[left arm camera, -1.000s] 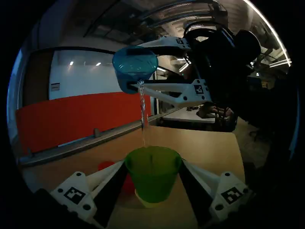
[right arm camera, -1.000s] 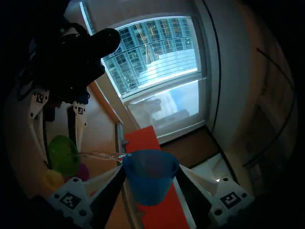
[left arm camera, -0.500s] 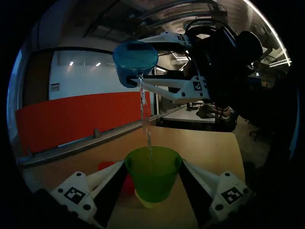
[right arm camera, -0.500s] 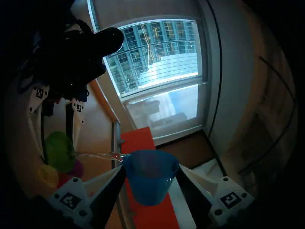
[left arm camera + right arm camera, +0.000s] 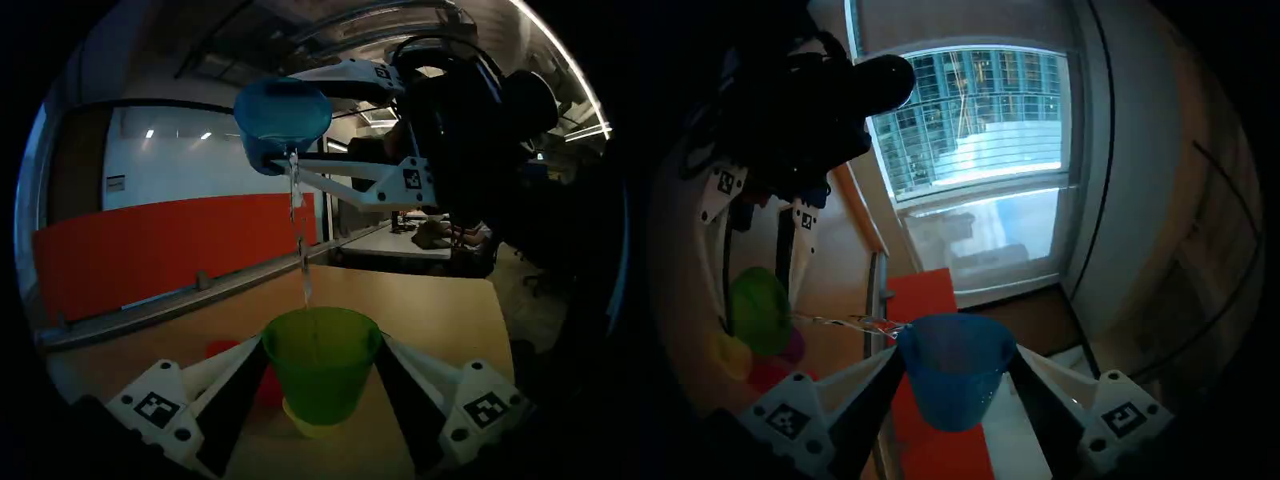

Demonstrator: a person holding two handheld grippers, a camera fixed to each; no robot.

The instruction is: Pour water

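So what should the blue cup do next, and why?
Probably tip the blue cup a touch further. Its thin stream of water drops straight into the green cup below, landing inside the rim, so the aim looks right. A bit more tilt should empty it without moving either cup sideways.

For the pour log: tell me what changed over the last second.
The right tongs raised the blue cup slightly and tilted it a little more. Unchanged: water streams into the green cup, both tongs stay shut on their cups, left tongs steady.
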